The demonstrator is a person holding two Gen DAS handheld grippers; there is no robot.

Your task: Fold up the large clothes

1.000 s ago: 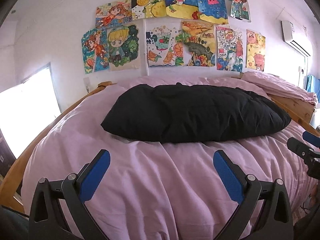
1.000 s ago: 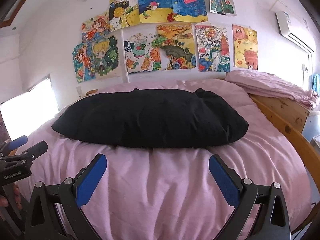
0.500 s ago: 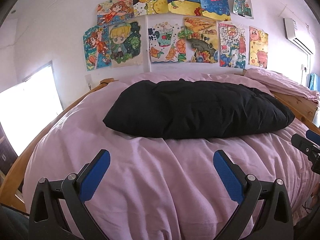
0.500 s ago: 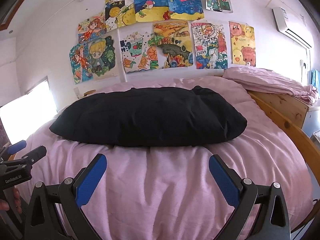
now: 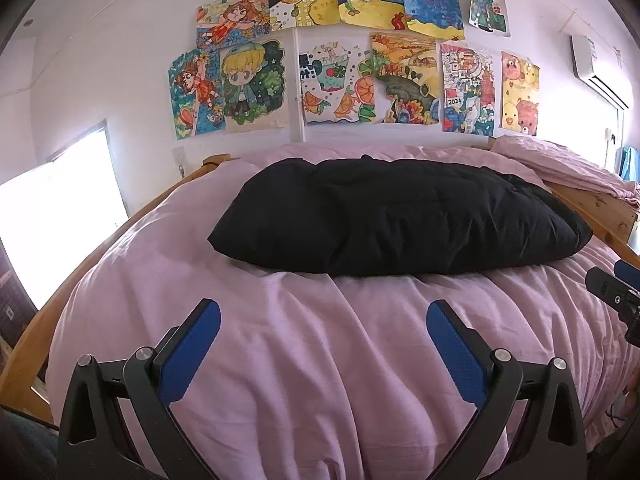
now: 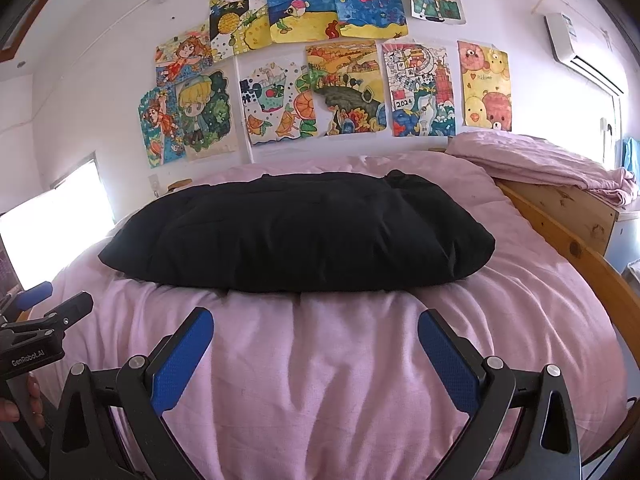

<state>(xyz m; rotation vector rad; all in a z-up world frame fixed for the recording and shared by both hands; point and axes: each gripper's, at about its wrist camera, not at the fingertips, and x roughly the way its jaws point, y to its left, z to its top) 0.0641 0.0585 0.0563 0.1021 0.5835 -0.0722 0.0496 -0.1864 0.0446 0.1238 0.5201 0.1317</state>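
Since a second ago you have tipped both cameras slightly down, so the drawings sit a touch higher on the wall and the bedding fills more of each view; nothing on the bed has shifted.

Nearest you, your left tongs (image 5: 323,334) hang released over the front of the bed, blue-padded fingers (image 5: 188,350) spread wide with nothing between them. Your right tongs (image 6: 316,340) are likewise released and empty, just beside the left pair, whose tips show at the left edge of the right wrist view with your left hand (image 6: 20,404) gripping the handle below.

Under both lies the wrinkled pink duvet (image 5: 320,380) covering the bed. Beyond it, well apart from either pair of tongs, the puffy black quilted garment (image 5: 400,216) lies folded into a long bundle across the middle of the duvet.

To the right runs the wooden bed rail (image 6: 576,256), and a folded pink sheet (image 6: 540,160) rests on a wooden cabinet past it. Farthest back, colourful hand-drawn pictures (image 6: 320,60) are taped to the white wall, with a white air conditioner (image 6: 580,52) high on the right.
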